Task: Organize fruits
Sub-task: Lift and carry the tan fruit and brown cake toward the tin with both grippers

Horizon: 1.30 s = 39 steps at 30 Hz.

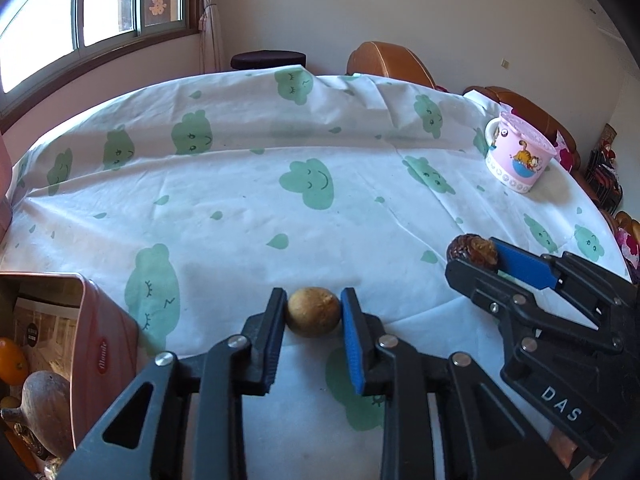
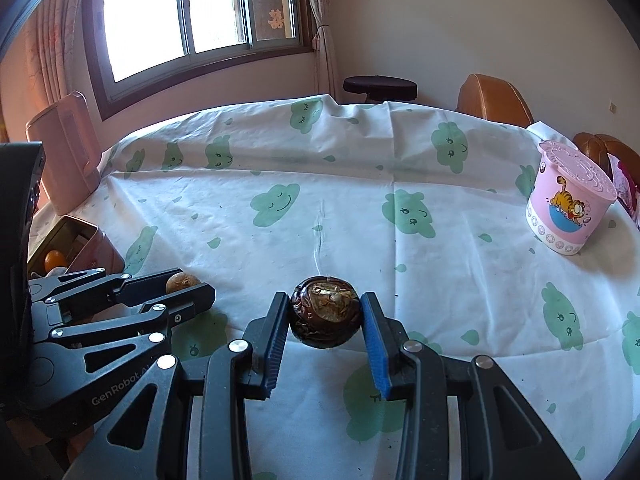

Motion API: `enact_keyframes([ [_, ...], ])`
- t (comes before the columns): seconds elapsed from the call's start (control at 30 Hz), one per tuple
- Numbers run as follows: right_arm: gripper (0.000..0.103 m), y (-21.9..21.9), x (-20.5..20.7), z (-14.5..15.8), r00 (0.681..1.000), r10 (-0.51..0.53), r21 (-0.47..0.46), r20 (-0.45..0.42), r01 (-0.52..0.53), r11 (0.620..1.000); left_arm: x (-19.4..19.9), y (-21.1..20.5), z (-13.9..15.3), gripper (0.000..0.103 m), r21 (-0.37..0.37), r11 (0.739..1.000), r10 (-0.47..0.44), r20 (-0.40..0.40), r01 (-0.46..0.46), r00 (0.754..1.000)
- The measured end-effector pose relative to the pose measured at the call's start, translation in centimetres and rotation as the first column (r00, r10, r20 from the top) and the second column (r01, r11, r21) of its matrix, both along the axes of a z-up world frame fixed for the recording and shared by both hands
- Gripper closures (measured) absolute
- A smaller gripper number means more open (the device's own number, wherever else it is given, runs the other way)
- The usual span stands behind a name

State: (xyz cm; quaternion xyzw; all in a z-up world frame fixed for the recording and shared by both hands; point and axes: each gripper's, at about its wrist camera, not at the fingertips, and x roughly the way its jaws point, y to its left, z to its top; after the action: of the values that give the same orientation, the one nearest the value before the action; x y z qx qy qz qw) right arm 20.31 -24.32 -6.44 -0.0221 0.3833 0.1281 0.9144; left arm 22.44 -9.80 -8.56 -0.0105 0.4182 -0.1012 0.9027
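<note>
My left tool [image 1: 313,312] is squeezing a small round tan fruit [image 1: 313,311]. One blue pad [image 1: 352,340] sits on one side of it and the dark pad sits on the other, and both touch the fruit. The fruit looks to be right down at the cloth, but I cannot tell if it rests on it or is lifted a little.

My right tool [image 2: 325,312] is squeezing a dark brown wrinkly fruit [image 2: 325,311]. It is round, with a pale crumpled patch on its top. The pads press it from both sides. From the left camera I can see this same fruit [image 1: 472,250] sticking out past the tip of the right tool [image 1: 486,258].

The two tools are side by side, near each other, at the front of the worktop [image 2: 360,216]. The worktop has a white cloth with green smiling clouds on it.

To my left, at the edge of the worktop, is a pink tin box [image 1: 102,332]. It is open at the top. Inside I can see an orange fruit [image 1: 12,362] and a brown pear-shaped thing [image 1: 46,400]. From the right camera the tin box [image 2: 94,250] peeks out behind the left tool [image 2: 192,294], and the orange fruit [image 2: 54,261] shows there too.

Far off to my right stands a pink cup [image 2: 568,204] with a cartoon cat on it and a lid on top. It is well apart from both tools.
</note>
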Motion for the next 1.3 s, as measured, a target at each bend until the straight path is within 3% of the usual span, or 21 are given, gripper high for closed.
enact_keyframes([
  [0.43,0.064,0.6,-1.1,0.9,0.997,0.032,-0.002,0.066,-0.032,0.999,-1.5,0.5,1.4,0.074,-0.005,1.000,0.023,0.100,-0.022,0.995],
  [1.3,0.064,-0.1,-3.1,2.3,0.980,0.030,0.039,0.198,-0.038,0.999,-3.4,0.4,2.8,0.074,0.015,0.999,0.042,0.222,-0.047,0.974],
])
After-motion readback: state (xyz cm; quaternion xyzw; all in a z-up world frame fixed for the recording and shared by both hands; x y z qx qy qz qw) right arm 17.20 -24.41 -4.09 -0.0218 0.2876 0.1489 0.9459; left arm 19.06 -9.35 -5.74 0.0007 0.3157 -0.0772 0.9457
